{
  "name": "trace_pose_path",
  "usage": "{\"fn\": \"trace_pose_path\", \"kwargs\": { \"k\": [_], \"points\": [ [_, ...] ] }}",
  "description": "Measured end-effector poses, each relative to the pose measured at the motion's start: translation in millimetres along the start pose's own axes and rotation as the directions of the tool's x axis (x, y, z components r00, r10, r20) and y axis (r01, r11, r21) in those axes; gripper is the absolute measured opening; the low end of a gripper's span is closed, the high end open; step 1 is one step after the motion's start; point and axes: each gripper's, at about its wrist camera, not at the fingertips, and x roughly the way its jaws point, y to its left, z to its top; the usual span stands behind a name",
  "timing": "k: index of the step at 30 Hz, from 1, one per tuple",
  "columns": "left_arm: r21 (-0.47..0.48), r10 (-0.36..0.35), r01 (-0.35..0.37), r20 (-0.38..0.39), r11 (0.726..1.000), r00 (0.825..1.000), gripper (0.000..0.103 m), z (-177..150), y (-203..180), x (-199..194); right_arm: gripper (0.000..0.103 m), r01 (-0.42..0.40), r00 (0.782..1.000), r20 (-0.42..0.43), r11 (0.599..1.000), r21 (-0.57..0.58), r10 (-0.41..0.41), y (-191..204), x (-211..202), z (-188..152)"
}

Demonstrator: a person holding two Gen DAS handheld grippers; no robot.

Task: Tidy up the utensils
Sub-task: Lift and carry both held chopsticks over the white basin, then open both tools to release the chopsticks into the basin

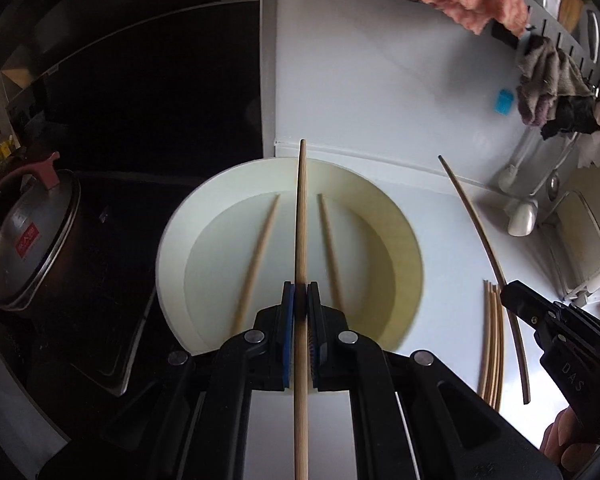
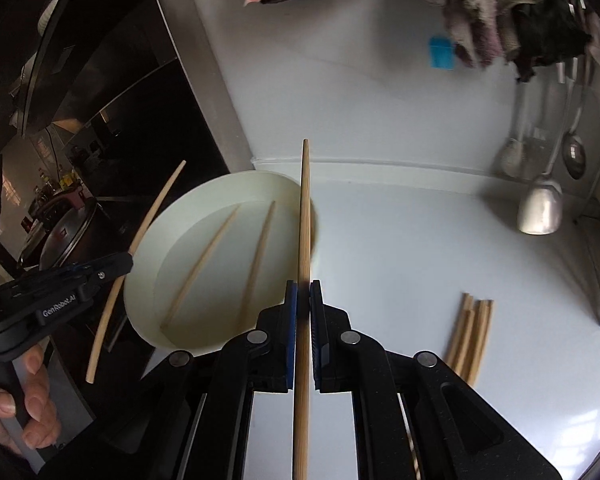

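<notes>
Each gripper, left gripper (image 1: 300, 292) and right gripper (image 2: 303, 290), clamps one chopstick (image 1: 301, 216); thin grips could pivot, dropping sticks beside the bundle (image 2: 471, 332).

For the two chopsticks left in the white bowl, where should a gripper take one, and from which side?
Probably from above, at the thick end lying nearest the cameras. Both chopsticks lie flat on the white bowl floor, apart, so fingers fit either side; its rim blocks a low sideways approach.
</notes>
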Motion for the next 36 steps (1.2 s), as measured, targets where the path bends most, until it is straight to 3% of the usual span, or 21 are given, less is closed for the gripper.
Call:
{"fn": "trace_pose_path", "kwargs": {
  "k": [6, 16, 33, 36],
  "points": [
    [0.033, -0.026, 0.028, -0.062, 0.999, 0.998, 0.007, 23.0, 39.7, 54.5, 0.006, -0.003, 0.998, -0.059, 1.000, 0.028, 0.004, 46.8, 68.0, 24.8],
    [0.083, -0.075, 0.091, -0.178, 0.992, 0.981, 0.007, 36.6, 46.9, 127.9, 0.006, 0.060, 0.982, -0.185, 0.995, 0.079, -0.045, 61.0, 147.7, 30.3],
    [0.079, -0.089, 0.114, -0.261, 0.990, 0.961, 0.008, 27.5, 58.4, 162.4, 0.006, 0.101, 0.949, -0.307, 0.990, 0.100, -0.066, 58.1, 186.2, 19.3],
    [0.083, -0.080, 0.104, -0.255, 0.991, 0.964, 0.018, 26.8, 59.4, 160.9, 0.007, 0.104, 0.948, -0.311, 0.989, 0.102, -0.068, 58.3, 187.1, 19.6]
  ]
}}
